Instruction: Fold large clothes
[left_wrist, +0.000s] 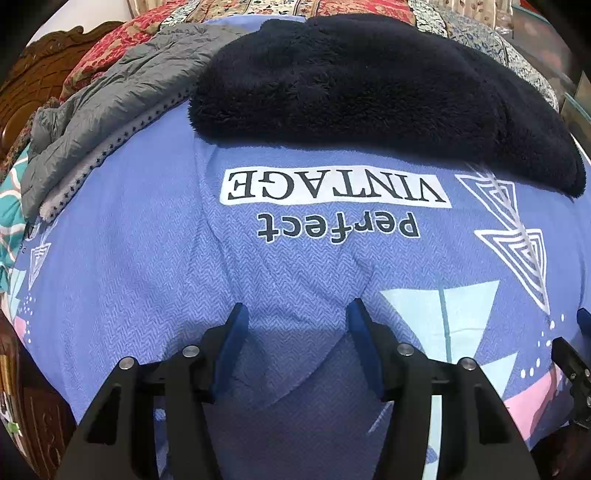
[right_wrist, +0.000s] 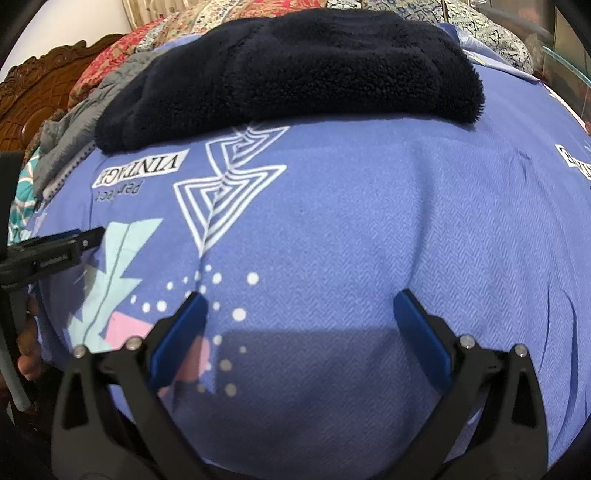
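A dark navy fleece garment (left_wrist: 369, 85) lies bunched on the far part of a blue printed bedsheet (left_wrist: 147, 258); it also shows in the right wrist view (right_wrist: 295, 62). A grey padded jacket (left_wrist: 96, 122) lies crumpled to its left, and shows in the right wrist view (right_wrist: 62, 147). My left gripper (left_wrist: 297, 314) is open and empty, hovering over the sheet well short of the fleece. My right gripper (right_wrist: 301, 302) is open and empty over the sheet, also short of the fleece. The left gripper (right_wrist: 70, 243) shows at the left edge of the right wrist view.
Patterned red and floral quilts (left_wrist: 122, 48) are piled along the back. A carved wooden headboard (right_wrist: 40, 85) stands at the left. A glass edge (right_wrist: 569, 70) sits at the far right. The sheet (right_wrist: 406, 221) carries "VINTAGE perfect" print.
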